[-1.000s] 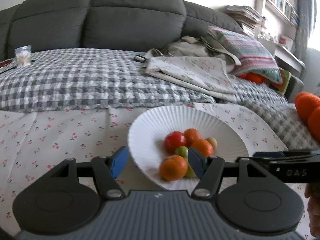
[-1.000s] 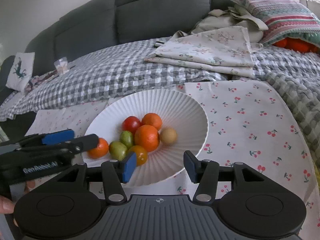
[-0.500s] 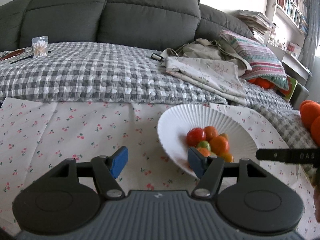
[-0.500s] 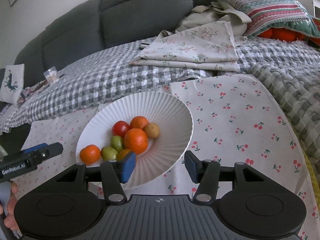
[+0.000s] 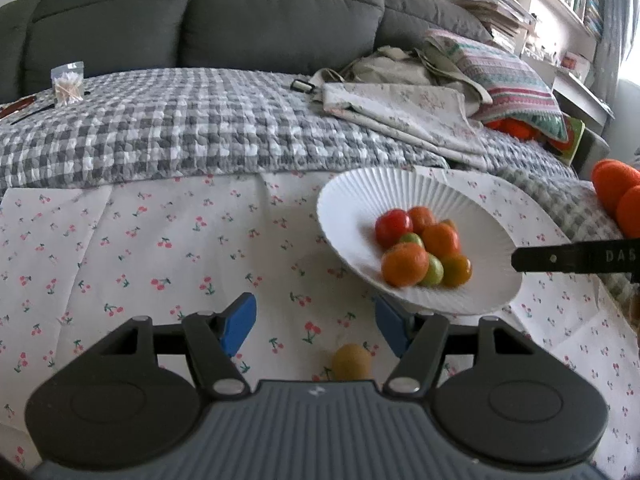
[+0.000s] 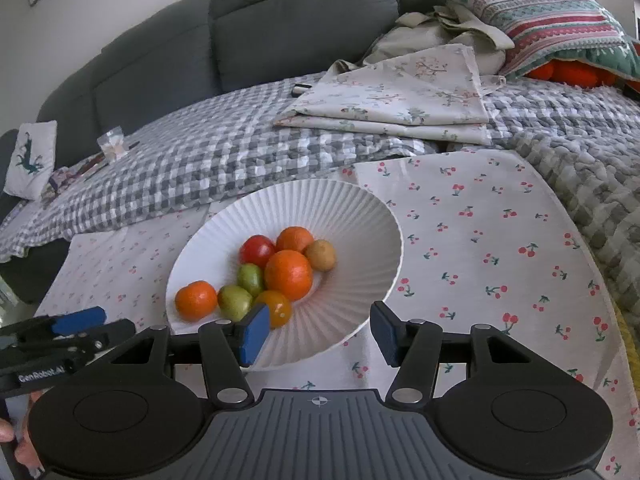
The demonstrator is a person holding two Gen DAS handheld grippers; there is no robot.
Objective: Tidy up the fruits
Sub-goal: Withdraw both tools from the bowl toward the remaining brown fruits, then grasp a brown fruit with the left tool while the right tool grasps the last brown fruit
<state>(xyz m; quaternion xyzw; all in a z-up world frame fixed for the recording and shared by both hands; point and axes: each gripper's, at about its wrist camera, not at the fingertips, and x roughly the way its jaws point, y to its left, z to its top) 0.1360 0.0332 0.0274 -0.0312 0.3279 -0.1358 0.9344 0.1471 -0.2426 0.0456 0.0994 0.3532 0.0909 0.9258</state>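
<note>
A white ribbed bowl (image 6: 384,216) (image 5: 360,196) sits on the cherry-print cloth and holds several fruits: oranges (image 6: 288,274), a red tomato (image 6: 257,250), green fruits (image 6: 235,302) and a brown kiwi (image 6: 321,255). In the left wrist view a loose yellow-brown fruit (image 5: 352,362) lies on the cloth close under my open left gripper (image 5: 316,326), left of the bowl. My right gripper (image 6: 318,334) is open and empty at the bowl's near rim. The left gripper also shows in the right wrist view (image 6: 76,326).
The cherry-print cloth (image 5: 140,248) covers the table. Behind it is a grey sofa (image 5: 240,20) with a checked blanket (image 5: 180,128), folded linen (image 6: 400,96) and a striped pillow (image 6: 540,16). Orange objects (image 5: 618,196) sit at the right edge.
My left gripper has drawn back and left from the bowl, leaving an orange in it. A yellow-brown fruit on the cloth has come into view below it. My right gripper barely moved.
</note>
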